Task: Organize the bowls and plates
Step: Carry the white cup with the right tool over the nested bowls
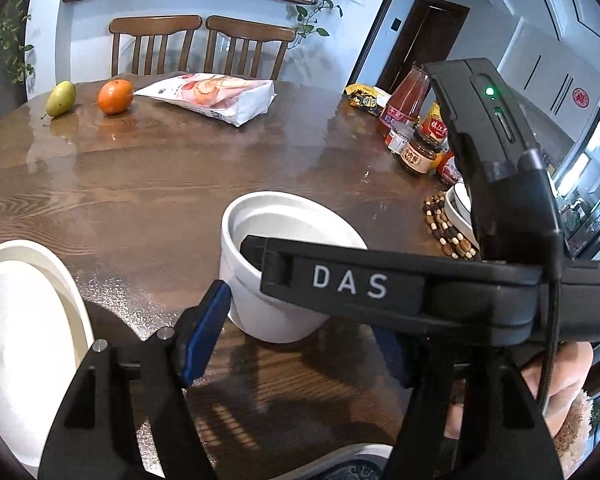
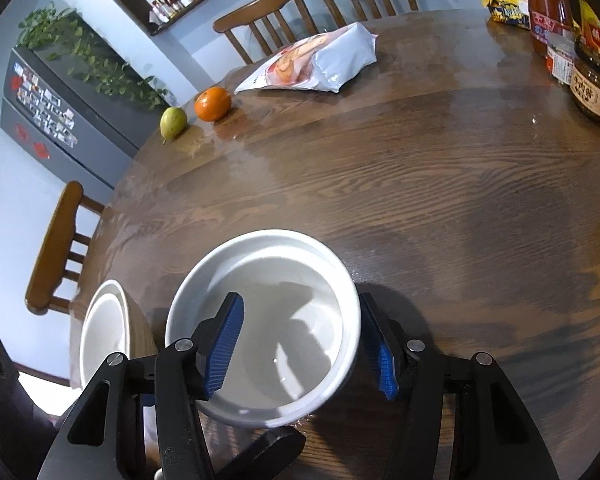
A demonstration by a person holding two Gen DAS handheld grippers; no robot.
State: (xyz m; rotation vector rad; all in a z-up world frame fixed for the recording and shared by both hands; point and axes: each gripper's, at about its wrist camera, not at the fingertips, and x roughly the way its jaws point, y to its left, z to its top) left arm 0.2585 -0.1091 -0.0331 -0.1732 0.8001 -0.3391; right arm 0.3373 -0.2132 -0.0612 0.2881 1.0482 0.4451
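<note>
- Your right tongs stand released astride the white bowl: one blue pad hangs inside it and the other is just outside its rim.
- Your left tongs are released too. The bowl sits between them at the near side of the worktop, with one pad just beside its outer wall.
- A second bowl stands just to the left of the white one.
- Further right, jars and bottles cluster beside a beaded mat.
- At the far edge lie a snack bag, an orange and a pear.
</note>
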